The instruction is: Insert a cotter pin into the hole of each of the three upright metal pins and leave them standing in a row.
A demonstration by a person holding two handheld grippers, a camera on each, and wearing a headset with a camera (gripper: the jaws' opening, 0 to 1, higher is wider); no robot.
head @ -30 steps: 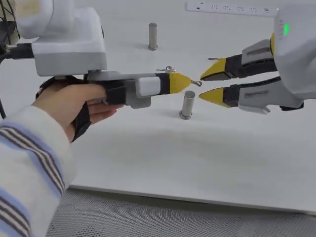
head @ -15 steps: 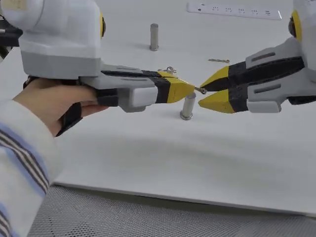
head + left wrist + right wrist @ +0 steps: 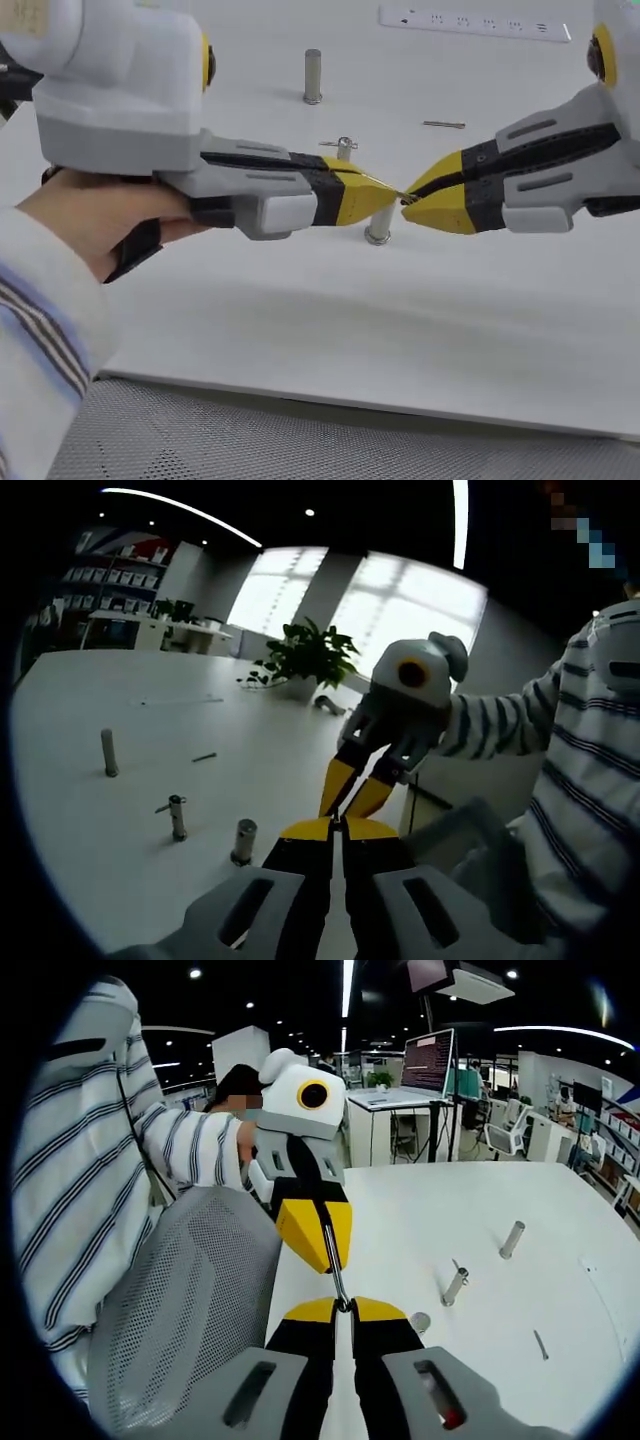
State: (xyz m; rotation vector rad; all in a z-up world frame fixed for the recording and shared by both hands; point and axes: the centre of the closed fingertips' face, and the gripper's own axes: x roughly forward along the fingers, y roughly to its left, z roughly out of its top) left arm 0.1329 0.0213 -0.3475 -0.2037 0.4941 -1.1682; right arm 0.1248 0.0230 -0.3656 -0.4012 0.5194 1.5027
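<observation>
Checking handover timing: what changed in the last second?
The right tool's jaws, open a second ago at the free end of the cotter pin, closed step by step and are now shut on it. The left tool stayed shut on that pin. The far metal pin, the pinned metal pin, the near metal pin and the loose cotter pin stayed put.

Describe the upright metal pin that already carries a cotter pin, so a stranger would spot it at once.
On the white workbench, three short upright steel pins stand in a slanting row by the yellow tips of the left gripper and right gripper. Take the middle pin: it alone has a wire cotter pin through its top, while the far pin and near pin are bare.
</observation>
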